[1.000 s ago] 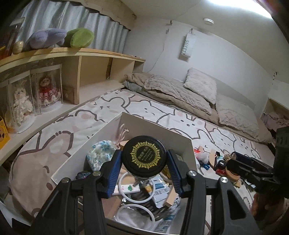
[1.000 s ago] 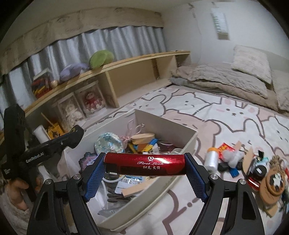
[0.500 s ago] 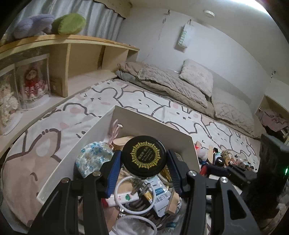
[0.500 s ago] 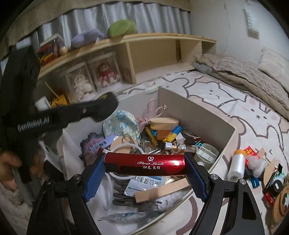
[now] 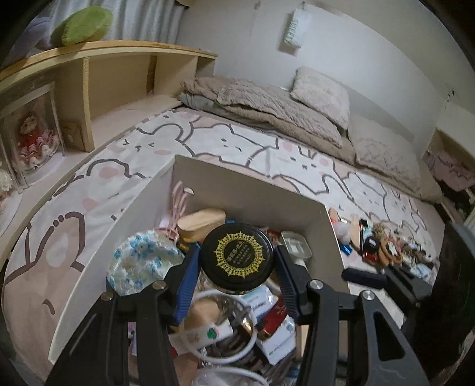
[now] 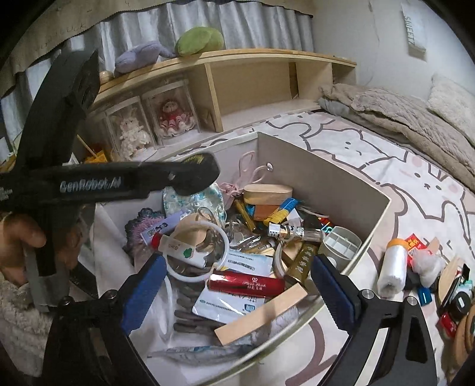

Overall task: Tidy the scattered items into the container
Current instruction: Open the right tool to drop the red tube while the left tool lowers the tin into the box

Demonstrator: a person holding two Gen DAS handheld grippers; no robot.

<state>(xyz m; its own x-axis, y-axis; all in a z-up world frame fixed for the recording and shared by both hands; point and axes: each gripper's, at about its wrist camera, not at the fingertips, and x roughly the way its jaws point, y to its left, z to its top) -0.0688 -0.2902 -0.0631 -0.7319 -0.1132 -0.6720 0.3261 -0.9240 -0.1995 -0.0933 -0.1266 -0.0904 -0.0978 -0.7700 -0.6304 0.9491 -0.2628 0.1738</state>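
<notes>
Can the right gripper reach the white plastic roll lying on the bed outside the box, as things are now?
Probably yes. The right gripper is opening with nothing held, and the white plastic roll lies uncovered beside the box, with nothing between them.

A wooden shelf [image 6: 255, 74] runs along the curtain [image 6: 237, 26]. On top of it lie a green cushion [image 6: 199, 40] and a purple plush [image 6: 139, 56]. In its cubbies stand two clear cases, one with a white doll [image 6: 130, 133], one with a red doll [image 6: 172, 117]. The bed sheet [image 5: 237, 142] bears cartoon animal outlines. Beyond it lie a beige blanket [image 5: 267, 107] and pillows [image 5: 320, 92]. A small sign [image 5: 292, 35], perhaps lettered, hangs on the wall.
</notes>
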